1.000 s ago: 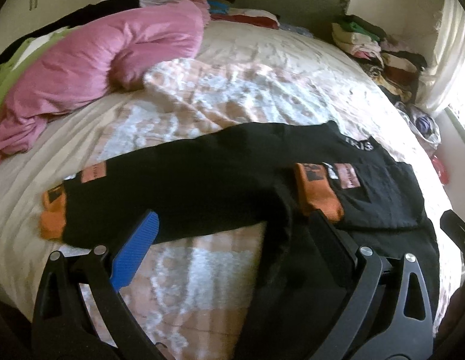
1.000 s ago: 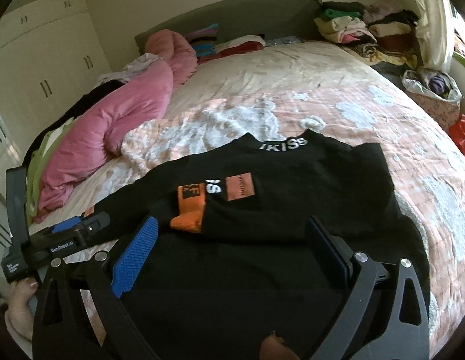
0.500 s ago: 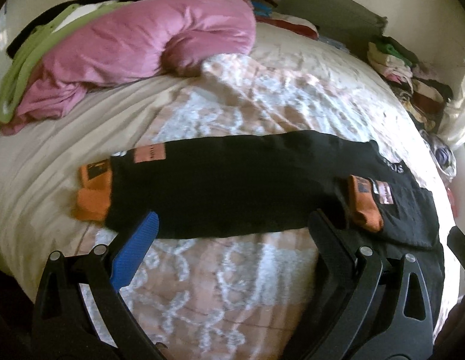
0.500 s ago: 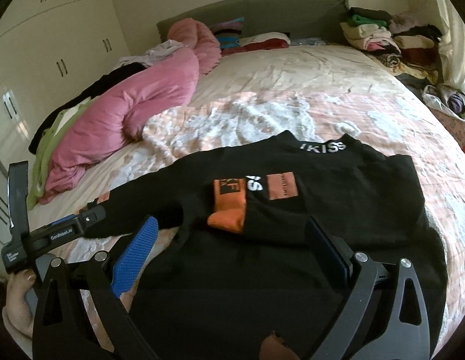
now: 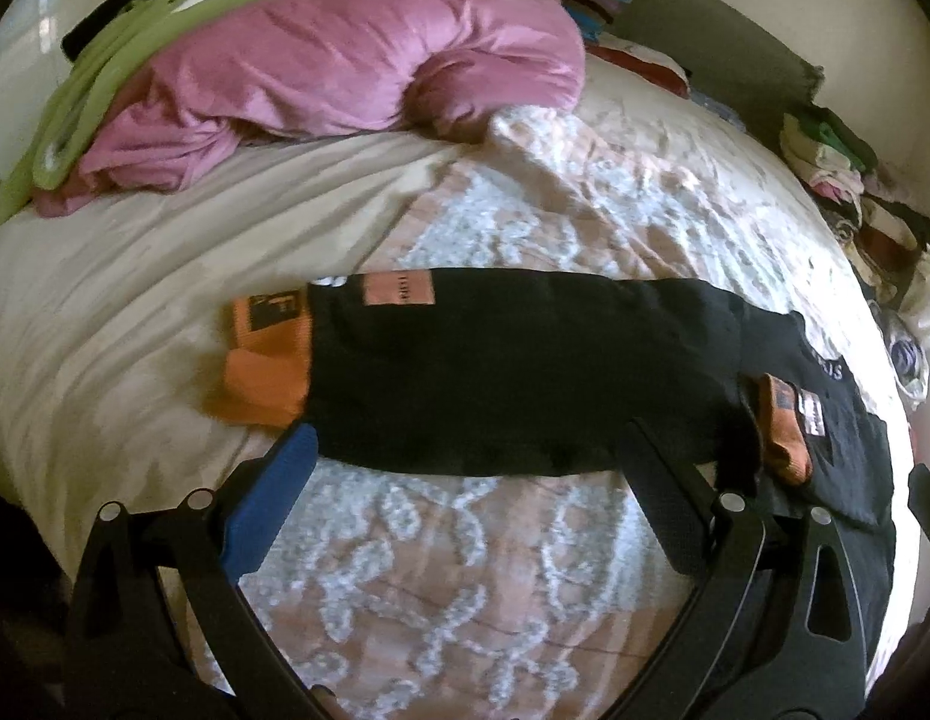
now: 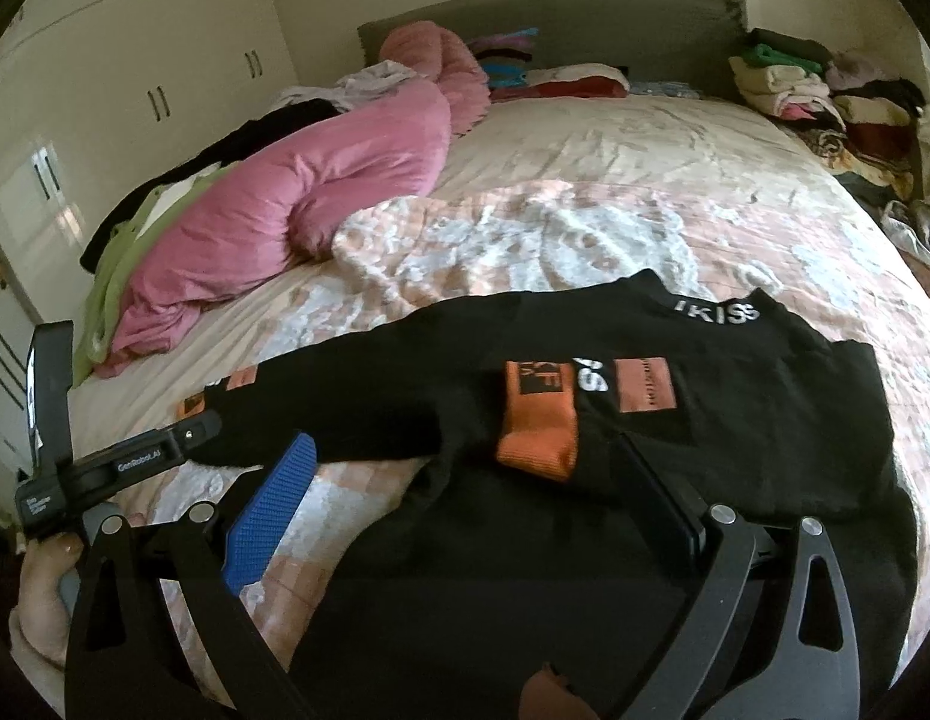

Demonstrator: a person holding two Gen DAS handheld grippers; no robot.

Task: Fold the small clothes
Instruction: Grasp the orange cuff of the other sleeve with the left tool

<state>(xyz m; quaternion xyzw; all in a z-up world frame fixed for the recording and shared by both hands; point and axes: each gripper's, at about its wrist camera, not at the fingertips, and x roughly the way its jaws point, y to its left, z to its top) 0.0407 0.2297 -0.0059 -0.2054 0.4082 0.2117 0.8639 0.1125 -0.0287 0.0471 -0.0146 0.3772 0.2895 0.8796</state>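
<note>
Black sweatshirt (image 6: 735, 408) lies flat on the bed (image 6: 615, 144), on the pink/white patterned quilt (image 5: 525, 570). One sleeve already folded across the chest, its orange cuff (image 6: 537, 426) resting beside the orange chest patch. Other sleeve (image 5: 513, 372) still stretched out straight, away from the body toward the person's left, ending in a second orange cuff (image 5: 267, 360).

Key relation: the outstretched sleeve's long axis runs crosswise to the left gripper (image 5: 465, 456), just ahead of its fingers (image 5: 273, 492). Blue pad sits just below the cuff end; black finger near the shoulder end. L fingers wide apart, holding nothing, not touching cloth as far as I can tell. L is clearly the nearer hand to that sleeve.

Right gripper (image 6: 465, 462): fingers also spread apart, empty, hovering over the lower body of the shirt, near the folded cuff. Hem region below is dark, detail hard to read.

Garment look: black knit, orange ribbed cuffs, orange patches on sleeve and chest, white lettering at collar. Soft, will drape if lifted.

Judgement: next step prob. L takes the cuff end and carries the sleeve inward over the chest; a grab at mid-sleeve would likely bunch it.

Background: pink duvet (image 6: 297, 198), clothes stacks by the headboard.
</note>
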